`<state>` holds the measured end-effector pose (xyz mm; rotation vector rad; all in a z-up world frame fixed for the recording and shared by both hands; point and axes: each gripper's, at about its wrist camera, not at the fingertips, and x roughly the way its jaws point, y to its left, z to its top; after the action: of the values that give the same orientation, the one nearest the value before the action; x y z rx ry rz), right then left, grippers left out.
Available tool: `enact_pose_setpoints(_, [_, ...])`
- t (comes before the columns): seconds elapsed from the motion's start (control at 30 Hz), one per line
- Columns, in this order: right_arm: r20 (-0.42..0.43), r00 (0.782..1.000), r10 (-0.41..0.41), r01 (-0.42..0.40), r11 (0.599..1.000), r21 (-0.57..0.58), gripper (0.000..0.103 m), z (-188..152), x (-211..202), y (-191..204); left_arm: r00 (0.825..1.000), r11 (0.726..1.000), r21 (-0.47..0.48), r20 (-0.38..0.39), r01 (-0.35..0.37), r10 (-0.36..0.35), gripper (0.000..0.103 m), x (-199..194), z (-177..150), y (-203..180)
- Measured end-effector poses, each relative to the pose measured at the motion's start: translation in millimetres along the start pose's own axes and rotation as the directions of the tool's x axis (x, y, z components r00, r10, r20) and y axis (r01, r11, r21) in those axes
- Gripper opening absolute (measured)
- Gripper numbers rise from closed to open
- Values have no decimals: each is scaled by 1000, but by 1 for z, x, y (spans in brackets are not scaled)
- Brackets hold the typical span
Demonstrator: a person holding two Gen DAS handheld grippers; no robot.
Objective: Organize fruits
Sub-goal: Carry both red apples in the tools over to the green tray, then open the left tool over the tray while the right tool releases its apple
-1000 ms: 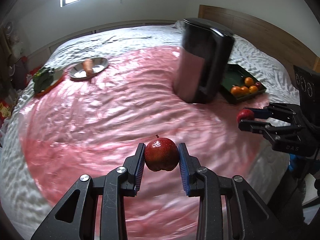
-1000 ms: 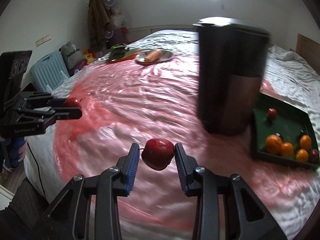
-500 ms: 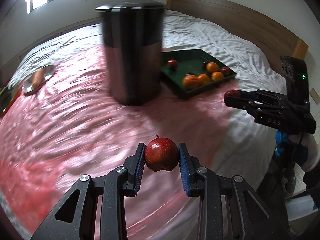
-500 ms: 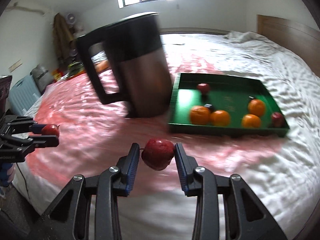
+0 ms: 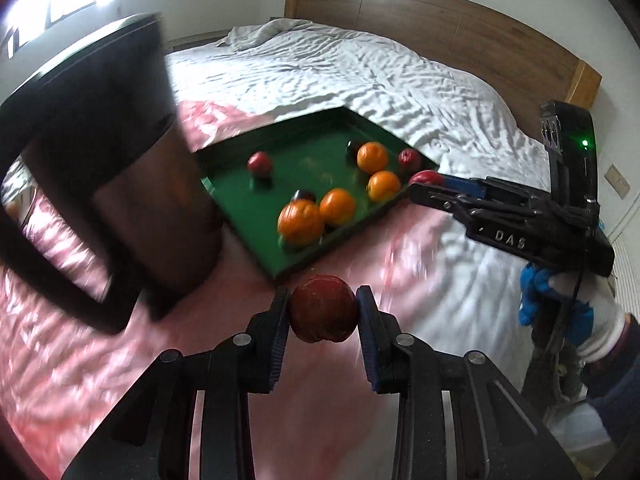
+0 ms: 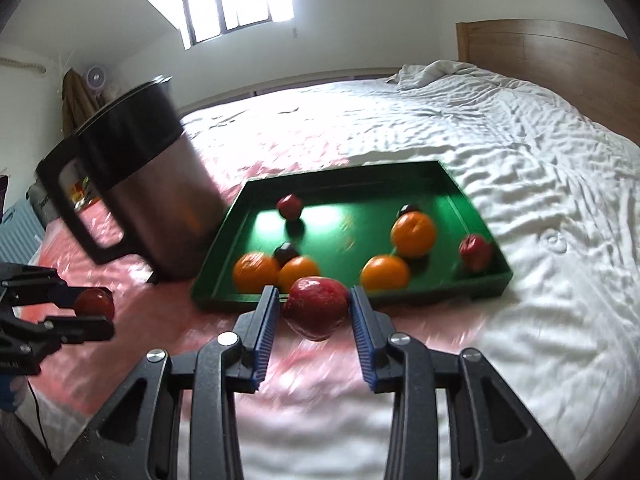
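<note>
My left gripper [image 5: 323, 312] is shut on a red apple [image 5: 322, 309], held above the pink cloth just short of the green tray's [image 5: 280, 266] near corner. My right gripper [image 6: 315, 312] is shut on another red apple [image 6: 316, 306], held just before the tray's [image 6: 452, 286] front rim. The tray holds several oranges [image 6: 412, 234], small red fruits [image 6: 289, 206] and dark ones. In the left wrist view the right gripper [image 5: 430, 184] shows at the tray's right corner; in the right wrist view the left gripper [image 6: 86, 310] shows at far left.
A tall dark kettle [image 6: 148, 196] with a handle stands on the pink cloth, close to the tray's left side; it also shows in the left wrist view [image 5: 108, 184]. White bedding [image 6: 540, 168] lies beyond, and a wooden headboard [image 5: 460, 36] behind.
Both grippers, each still holding its apple, have swung and moved closer to the green tray; the kettle has shifted to the left of both views.
</note>
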<state>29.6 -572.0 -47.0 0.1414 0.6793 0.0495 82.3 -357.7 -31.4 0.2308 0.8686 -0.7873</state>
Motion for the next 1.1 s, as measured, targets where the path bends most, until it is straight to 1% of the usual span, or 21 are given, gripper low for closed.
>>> enact_pose_setpoints(0.13, [8,1000,8,-8,1000,-6,63,21,24,-14,1000,1000,4,16,-9,9,28,25,32,-6])
enact_pose_setpoints(0.27, [-13,999,35,-35,999,12,63,33,48,-28,999,999,13,16,-40,40,28,56,60,-8])
enact_pose_setpoints(0.3, [-22,999,34,-34,999,12,63,35,55,-30,998,998,7,15,-60,60,28,65,67,-7])
enact_pose_setpoints(0.37, [-41,998,41,-41,999,14,63,36,68,-34,996,996,-21,10,-85,85,28,79,77,-2])
enact_pose_setpoints(0.47, [-56,997,45,-45,999,0,63,37,82,-35,992,989,-87,-3,-123,123,28,102,89,12])
enact_pose_setpoints(0.57, [-82,996,34,-38,998,-46,63,38,99,-31,989,980,-134,-25,-148,146,28,123,93,23])
enact_pose_setpoints(0.67, [-108,994,9,-20,995,-98,63,36,112,-28,981,972,-133,-50,-193,188,28,142,93,27])
enact_pose_setpoints(0.77, [-133,991,-24,6,990,-137,63,33,121,-27,975,967,-138,-78,-216,206,28,157,91,31])
enact_pose_setpoints(0.87, [-149,988,-44,21,988,-153,63,30,127,-26,974,964,-155,-100,-216,202,28,165,87,36])
enact_pose_setpoints(1.1, [-153,986,-63,39,987,-158,63,27,128,-24,975,961,-177,-106,-211,195,28,170,88,42])
